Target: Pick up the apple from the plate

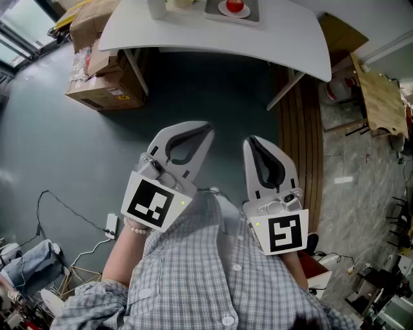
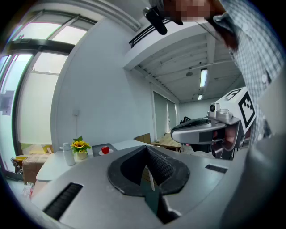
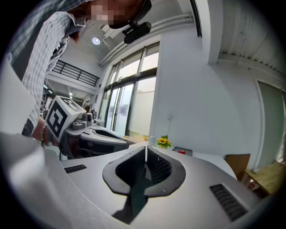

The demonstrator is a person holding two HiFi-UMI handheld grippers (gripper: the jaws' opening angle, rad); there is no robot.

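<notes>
We count two tools, the left tool (image 1: 205, 132) and the right tool (image 1: 251, 143), each closed tip to tip on nothing, and one red apple (image 1: 235, 6) on one white plate (image 1: 222, 9) on a grey tray (image 1: 253, 13). These sit on a white worktop (image 1: 213, 35) at 12 o'clock in the head view, well apart from both tools, with a blue-grey floor (image 1: 71, 148) and cardboard boxes (image 1: 103, 77) at 10 o'clock. That view's top edge cuts off the tray's far side, and both gripper views show the apple only as a red speck.

My left gripper (image 1: 206, 127) and right gripper (image 1: 249, 140) have smooth, matt grey plastic shells. Their pads (image 3: 158, 167) look like ribbed black rubber. My shirt (image 1: 213, 271) is soft checked cloth, and the apple (image 1: 235, 5) is glossy.
</notes>
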